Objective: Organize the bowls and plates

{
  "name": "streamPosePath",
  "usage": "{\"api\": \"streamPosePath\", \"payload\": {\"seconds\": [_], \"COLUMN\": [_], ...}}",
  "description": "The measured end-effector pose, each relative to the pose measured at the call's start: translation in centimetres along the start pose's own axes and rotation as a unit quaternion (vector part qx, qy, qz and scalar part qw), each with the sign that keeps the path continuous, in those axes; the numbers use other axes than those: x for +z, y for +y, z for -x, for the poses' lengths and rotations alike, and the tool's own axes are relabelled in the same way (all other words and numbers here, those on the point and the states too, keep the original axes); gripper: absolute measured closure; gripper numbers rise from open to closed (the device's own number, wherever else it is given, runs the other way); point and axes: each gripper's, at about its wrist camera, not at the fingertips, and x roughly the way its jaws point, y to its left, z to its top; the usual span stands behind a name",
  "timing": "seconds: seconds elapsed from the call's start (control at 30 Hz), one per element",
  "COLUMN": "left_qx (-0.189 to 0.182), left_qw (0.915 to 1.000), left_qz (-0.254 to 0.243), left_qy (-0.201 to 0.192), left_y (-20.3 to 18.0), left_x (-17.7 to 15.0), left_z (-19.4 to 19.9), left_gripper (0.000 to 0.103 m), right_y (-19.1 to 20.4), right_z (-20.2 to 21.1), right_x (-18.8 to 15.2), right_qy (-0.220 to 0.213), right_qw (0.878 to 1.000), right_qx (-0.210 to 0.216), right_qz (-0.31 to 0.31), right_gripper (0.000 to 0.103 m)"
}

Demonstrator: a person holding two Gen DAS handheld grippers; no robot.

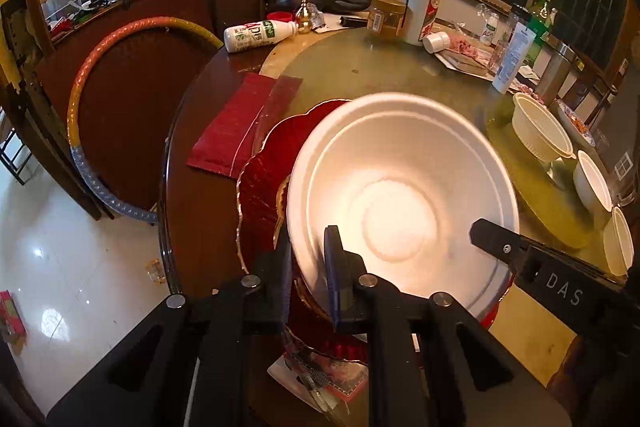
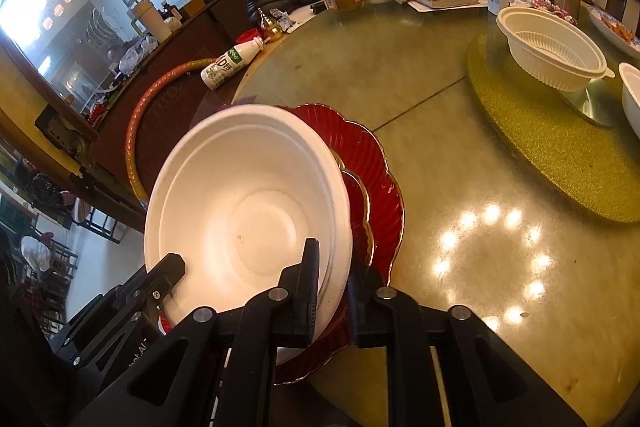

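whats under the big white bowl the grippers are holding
Under the white bowl lie red scalloped plates with gold rims, a smaller one on a larger. Their centres are covered by the bowl, so anything there is hidden.

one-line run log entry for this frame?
stage: stacking | left gripper: shut on white bowl rim | right gripper: shut on same rim | under: red plates

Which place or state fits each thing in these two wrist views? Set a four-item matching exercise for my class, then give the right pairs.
Things:
1. white foam bowl
2. red scalloped plate
3. cream plastic bowl
4. white drink bottle

Places or states:
A. lying on its side
B. standing on the gold round mat
C. pinched at its rim by both grippers
D. under the white bowl

Pairs: 1-C, 2-D, 3-B, 4-A
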Motion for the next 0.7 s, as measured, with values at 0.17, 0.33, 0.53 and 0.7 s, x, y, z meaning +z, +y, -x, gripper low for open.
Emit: {"api": "streamPosePath", "payload": {"seconds": [0.17, 0.33, 0.53, 0.7], "left_qx": [0.003, 0.002, 0.01, -0.014], "left_qw": [0.9999, 0.9997, 0.9968, 0.9853], "left_qz": [0.012, 0.023, 0.05, 0.089], "left_qy": [0.003, -0.013, -0.062, -0.145], "left_y": [0.5, 0.9, 1.8, 1.3], "left_x": [0.0, 0.2, 0.3, 0.4], "left_z": [0.2, 1.2, 3.5, 7.1], "left_gripper": [0.085, 0.051, 0.042, 0.024], "right_y": [0.1, -0.1, -1.3, -3.8], "right_z": [0.3, 1.3, 3.5, 6.0], "right_x": [0.0, -0.1, -0.7, -1.4], "right_qy": [-0.001, -0.017, -0.053, -0.088], "right_qw": [1.0, 1.0, 0.998, 0.994], "right_qx": [-0.009, -0.01, 0.012, 0.057], "right_qz": [0.005, 0.007, -0.005, -0.032], "right_gripper": [0.076, 0.07, 0.041, 0.03]}}
